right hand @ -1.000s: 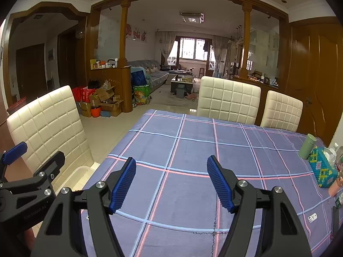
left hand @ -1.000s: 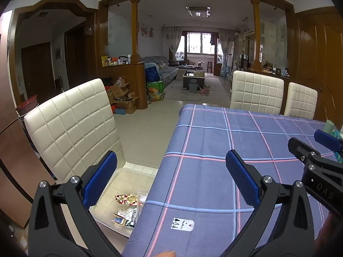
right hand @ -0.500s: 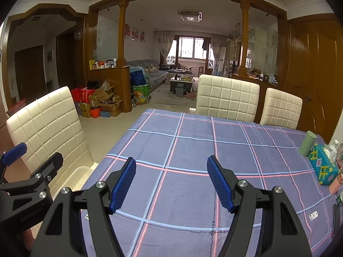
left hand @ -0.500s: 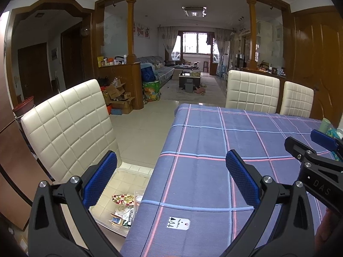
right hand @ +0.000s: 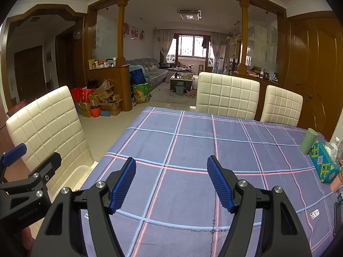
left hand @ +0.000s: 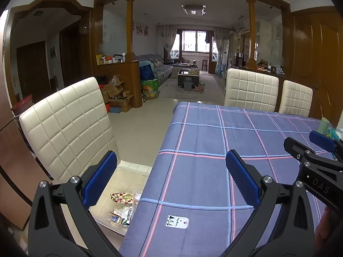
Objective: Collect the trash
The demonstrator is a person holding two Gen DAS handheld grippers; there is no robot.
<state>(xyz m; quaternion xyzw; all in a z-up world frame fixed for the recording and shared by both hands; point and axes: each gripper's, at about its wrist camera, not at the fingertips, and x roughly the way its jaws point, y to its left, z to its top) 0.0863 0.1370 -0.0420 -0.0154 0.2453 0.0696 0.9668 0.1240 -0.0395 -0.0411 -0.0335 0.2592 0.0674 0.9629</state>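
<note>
A clear plastic bin [left hand: 130, 168] stands on the floor by the table's left edge, with several wrappers and scraps of trash [left hand: 121, 199] inside. My left gripper [left hand: 170, 180] is open and empty, its left finger above the bin and its right finger above the blue plaid tablecloth [left hand: 203, 141]. My right gripper [right hand: 171, 178] is also open and empty, hovering over the tablecloth [right hand: 193, 141]. Each gripper shows at the edge of the other's view: the right one [left hand: 317, 156], the left one [right hand: 27, 171]. The bin's rim [right hand: 72, 176] shows below the left one.
A white padded chair [left hand: 68, 128] stands behind the bin and two more chairs [right hand: 227, 96] at the table's far side. A green cup [right hand: 308, 138] and a beaded box [right hand: 323, 163] sit at the table's right. A white tag [left hand: 177, 221] lies on the cloth.
</note>
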